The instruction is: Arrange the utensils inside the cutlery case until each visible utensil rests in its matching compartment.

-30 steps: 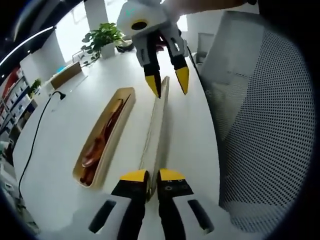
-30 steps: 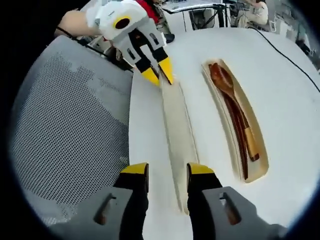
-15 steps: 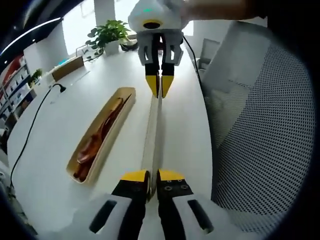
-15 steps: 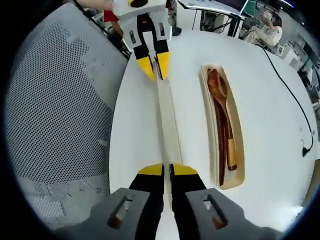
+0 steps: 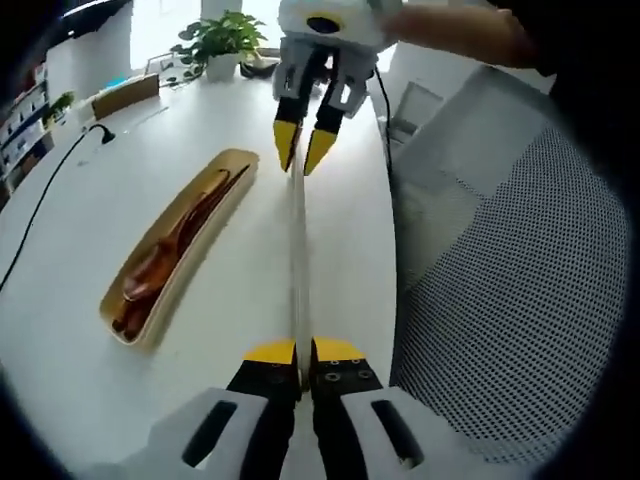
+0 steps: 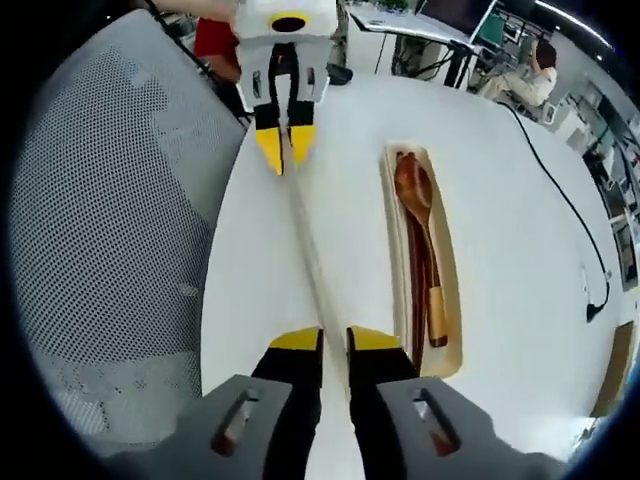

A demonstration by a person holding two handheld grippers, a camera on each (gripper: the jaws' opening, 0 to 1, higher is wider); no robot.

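left gripper view: the left gripper [image 5: 297, 352] at 6 o'clock has its yellow-tipped jaws pressed together on the near end of the case lid [image 5: 297, 262], a long pale strip seen almost edge-on. the lid's long axis runs straight from 6 toward 12 o'clock, where the right gripper [image 5: 302, 152] pinches its far end. so each gripper has one end, and the lid spans the gap between them above the white table [image 5: 90, 240]. the open cutlery case [image 5: 176, 246] lies beside the lid toward 9 to 10 o'clock, its length slanted from 8 to 12 o'clock, with the wooden spoon [image 5: 165, 262] and other brown utensils inside. i judge the lid must travel sideways toward 9 o'clock to cover it. a potted plant [image 5: 218, 40] stands at 11 o'clock.

right gripper view: the right gripper [image 6: 334, 342] is closed on the lid [image 6: 306, 250] at 6 o'clock; the left gripper [image 6: 280, 148] clamps the other end near 12 o'clock. here the case [image 6: 453, 300] lies toward 3 o'clock of the lid, nearly parallel to it, the spoon [image 6: 419, 215] bowl at the far end. a mesh chair back [image 6: 110, 230] sits at 9 o'clock.

no brand, label or writing can be read in either view.
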